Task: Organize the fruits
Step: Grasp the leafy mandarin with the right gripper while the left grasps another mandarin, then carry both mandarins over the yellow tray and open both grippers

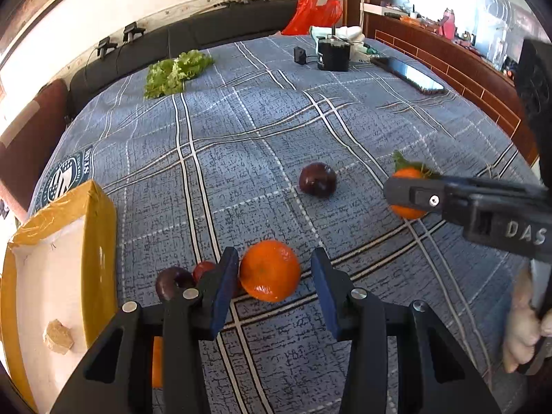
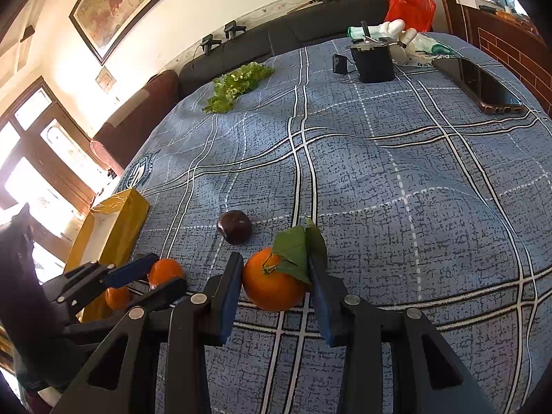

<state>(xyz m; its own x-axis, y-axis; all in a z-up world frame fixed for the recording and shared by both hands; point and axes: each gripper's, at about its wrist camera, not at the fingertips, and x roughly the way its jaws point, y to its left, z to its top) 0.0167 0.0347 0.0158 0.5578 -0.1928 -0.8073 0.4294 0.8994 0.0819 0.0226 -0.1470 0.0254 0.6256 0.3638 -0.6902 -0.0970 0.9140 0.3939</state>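
My left gripper [image 1: 274,284] is open around a plain orange [image 1: 270,270] on the blue plaid cloth; the left pad touches it, the right pad stands apart. My right gripper [image 2: 274,281] has its pads against both sides of a leafy orange [image 2: 274,281], also seen in the left wrist view [image 1: 407,176]. A dark plum [image 1: 317,178] lies between the two oranges, also in the right wrist view [image 2: 235,226]. Two dark red fruits [image 1: 172,280] lie left of my left gripper. Another orange [image 1: 157,362] is partly hidden under it.
A yellow box [image 1: 69,241] with a white inside stands at the left, holding a small beige lump [image 1: 58,338]. Lettuce [image 1: 176,72], a black container [image 1: 333,56], a phone [image 1: 408,76] and a red bag [image 1: 312,12] lie at the far side.
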